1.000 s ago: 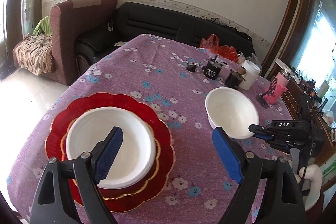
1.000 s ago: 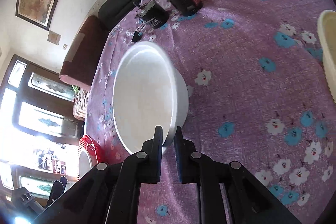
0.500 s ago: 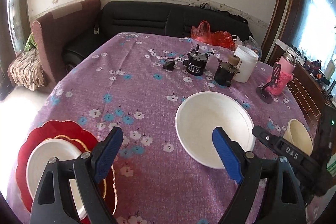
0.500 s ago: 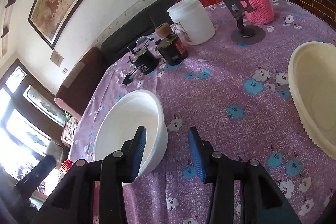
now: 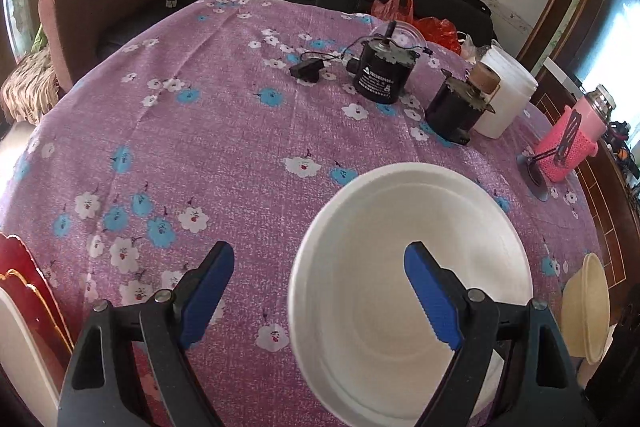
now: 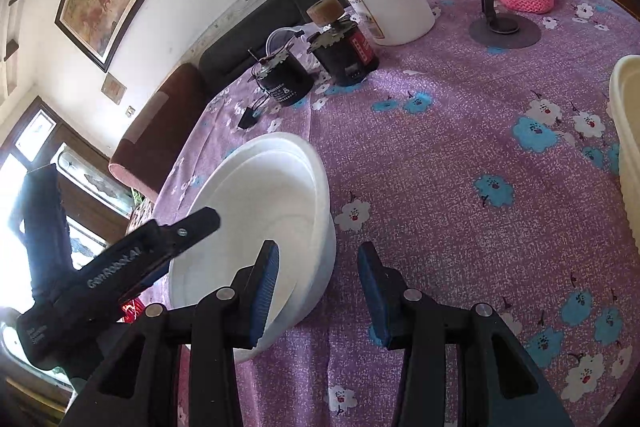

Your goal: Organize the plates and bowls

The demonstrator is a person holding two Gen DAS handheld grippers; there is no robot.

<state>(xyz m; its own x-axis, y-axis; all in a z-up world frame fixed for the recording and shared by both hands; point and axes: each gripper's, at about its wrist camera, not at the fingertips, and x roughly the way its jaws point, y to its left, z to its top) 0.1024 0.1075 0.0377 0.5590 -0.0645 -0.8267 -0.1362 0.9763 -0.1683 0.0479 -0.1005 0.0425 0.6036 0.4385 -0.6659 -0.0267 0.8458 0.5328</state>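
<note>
A white bowl (image 5: pixel 408 267) (image 6: pixel 264 227) stands on the purple flowered tablecloth. My left gripper (image 5: pixel 320 291) is open and straddles the bowl's left rim; its right finger is over the bowl's inside. My right gripper (image 6: pixel 316 283) is open at the bowl's right side, with its left finger over the rim. The left gripper shows in the right wrist view (image 6: pixel 120 259), reaching over the bowl. A red plate (image 5: pixel 24 291) with a white dish (image 5: pixel 16 359) on it lies at the far left. A cream bowl (image 5: pixel 586 311) (image 6: pixel 628 143) stands to the right.
At the back of the table stand two black motors (image 5: pixel 382 73) (image 5: pixel 456 109), a white tub (image 5: pixel 502 95), a pink-sleeved bottle (image 5: pixel 572 139) and a grey phone stand (image 5: pixel 536 171). Sofas stand behind the table.
My right gripper let go of the white bowl's rim and opened. My left gripper swung right from the red plate and closed in over the white bowl.
</note>
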